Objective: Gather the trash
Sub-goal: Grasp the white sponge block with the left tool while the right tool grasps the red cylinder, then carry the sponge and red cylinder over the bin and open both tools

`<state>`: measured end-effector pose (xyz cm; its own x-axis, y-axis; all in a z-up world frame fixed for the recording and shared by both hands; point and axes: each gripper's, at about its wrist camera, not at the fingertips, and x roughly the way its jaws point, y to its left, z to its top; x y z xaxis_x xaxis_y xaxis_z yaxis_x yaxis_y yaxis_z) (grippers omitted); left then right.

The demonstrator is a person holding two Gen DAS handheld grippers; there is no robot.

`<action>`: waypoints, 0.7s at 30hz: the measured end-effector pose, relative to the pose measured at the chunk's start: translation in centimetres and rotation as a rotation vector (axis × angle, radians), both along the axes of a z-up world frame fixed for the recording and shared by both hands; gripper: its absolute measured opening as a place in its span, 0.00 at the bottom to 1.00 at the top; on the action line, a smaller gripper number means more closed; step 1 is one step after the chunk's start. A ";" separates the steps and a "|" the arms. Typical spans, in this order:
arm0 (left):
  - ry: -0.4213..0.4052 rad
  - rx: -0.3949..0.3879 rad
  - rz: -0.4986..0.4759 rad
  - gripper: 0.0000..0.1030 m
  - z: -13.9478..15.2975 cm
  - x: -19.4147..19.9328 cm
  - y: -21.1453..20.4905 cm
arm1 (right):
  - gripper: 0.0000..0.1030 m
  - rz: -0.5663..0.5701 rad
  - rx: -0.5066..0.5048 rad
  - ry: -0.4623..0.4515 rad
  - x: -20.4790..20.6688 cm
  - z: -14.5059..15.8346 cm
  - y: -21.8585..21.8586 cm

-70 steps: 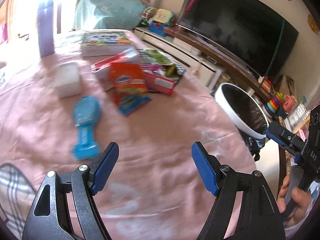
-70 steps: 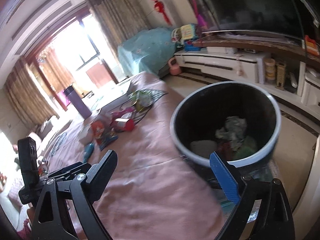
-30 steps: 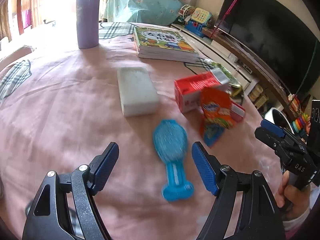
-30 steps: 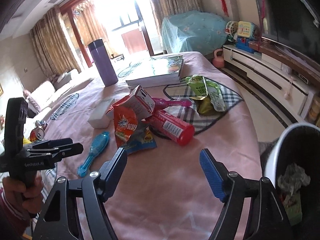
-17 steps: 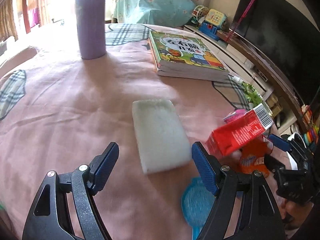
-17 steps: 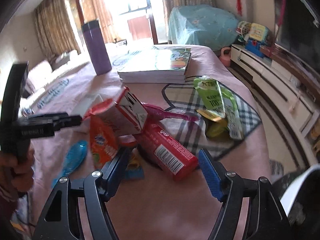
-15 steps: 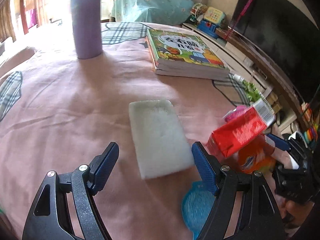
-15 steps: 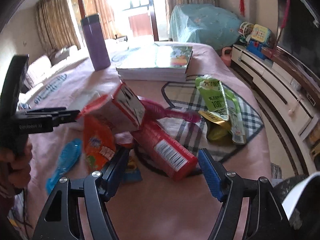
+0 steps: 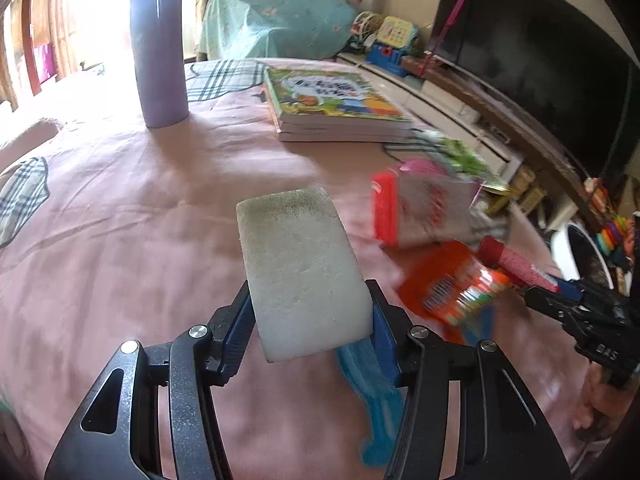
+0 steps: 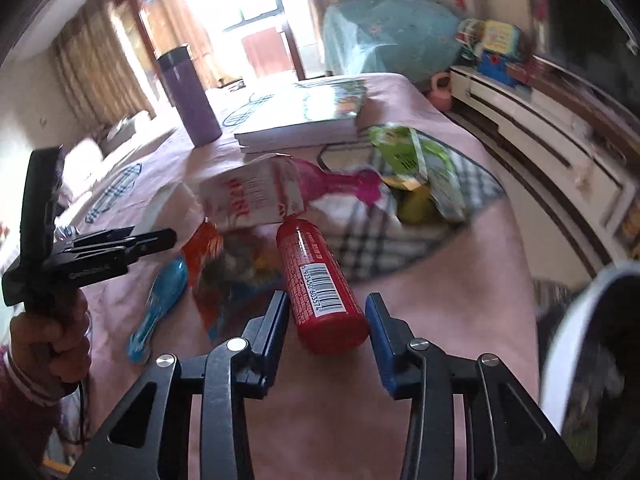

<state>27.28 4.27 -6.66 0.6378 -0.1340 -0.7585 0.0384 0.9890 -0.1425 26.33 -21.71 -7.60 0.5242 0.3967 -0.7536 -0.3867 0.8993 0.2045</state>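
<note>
A pink-covered table (image 9: pixel 120 208) is strewn with packaging. The left gripper (image 9: pixel 312 320) has its two blue pads pressed against the sides of a white sponge (image 9: pixel 300 272), clamping its near end, with the far end reaching out over the cloth. Whether the sponge is lifted or resting on the table is hard to tell.

The right gripper (image 10: pixel 326 320) is part open, its pads on either side of the near end of a red tube (image 10: pixel 320 280) that lies on the cloth. A small gap shows on each side, so nothing is gripped yet.

Just beyond the tube lie an orange wrapper (image 10: pixel 224 276), a tilted red-and-white carton (image 10: pixel 252 196), a pink brush (image 10: pixel 340 186) and green packets (image 10: pixel 416 164). A blue brush (image 10: pixel 160 304) lies to the left. Further back stand a stack of books (image 10: pixel 308 120) and a purple flask (image 10: pixel 188 100).

The bin (image 10: pixel 580 344), white-rimmed and dark inside, sits off the table edge at the far right.

To do this step well, I judge the right gripper should ease a little further along the tube before closing, so the pads meet its round body squarely and it does not squirt forward. The sponge is soft, so a gentle squeeze should suffice. Both loads then need carrying clear of the table edge before release over the bin.
</note>
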 end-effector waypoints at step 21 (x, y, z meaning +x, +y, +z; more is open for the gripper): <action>-0.031 -0.049 -0.209 0.51 2.6 -9.9 -7.6 | 0.34 -0.052 0.027 -0.015 -3.4 -0.3 -1.4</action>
